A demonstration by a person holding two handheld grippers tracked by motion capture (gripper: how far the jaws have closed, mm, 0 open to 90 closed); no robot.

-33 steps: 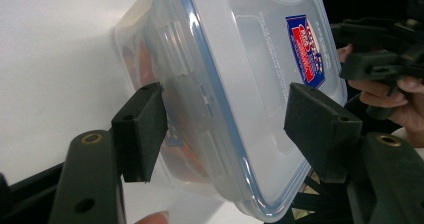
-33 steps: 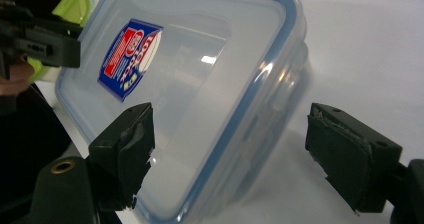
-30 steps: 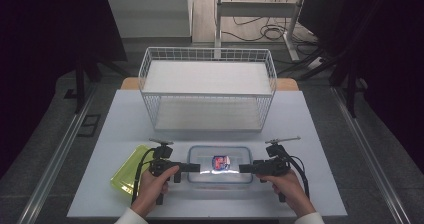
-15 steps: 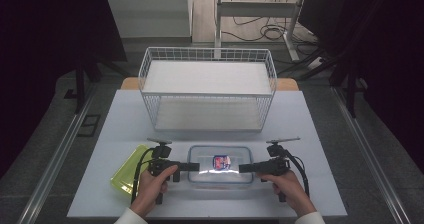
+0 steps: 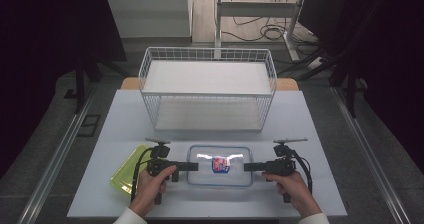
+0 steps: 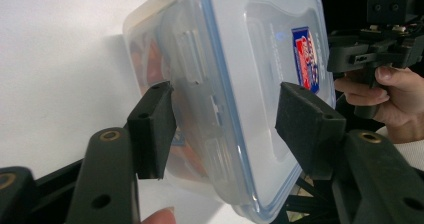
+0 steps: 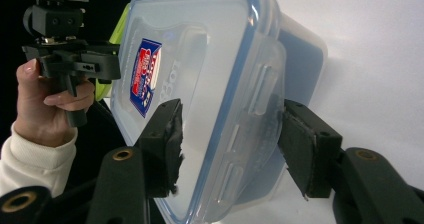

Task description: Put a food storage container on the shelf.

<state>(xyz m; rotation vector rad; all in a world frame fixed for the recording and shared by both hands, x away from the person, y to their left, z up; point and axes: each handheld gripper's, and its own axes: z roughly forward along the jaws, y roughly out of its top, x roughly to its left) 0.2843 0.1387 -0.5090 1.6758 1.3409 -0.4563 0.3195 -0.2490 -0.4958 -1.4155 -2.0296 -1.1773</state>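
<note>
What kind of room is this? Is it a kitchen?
Probably not a kitchen; it looks like a lab or workshop for recording tasks. A plain white table holds a wire basket and a clear plastic box, and loose cables lie on the floor beyond it, with dark surroundings.

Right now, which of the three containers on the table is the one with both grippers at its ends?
The clear lidded box with the red-and-blue label: its short ends sit between the jaws of the left gripper and right gripper. The yellow-green tray and white wire basket stand apart.
</note>
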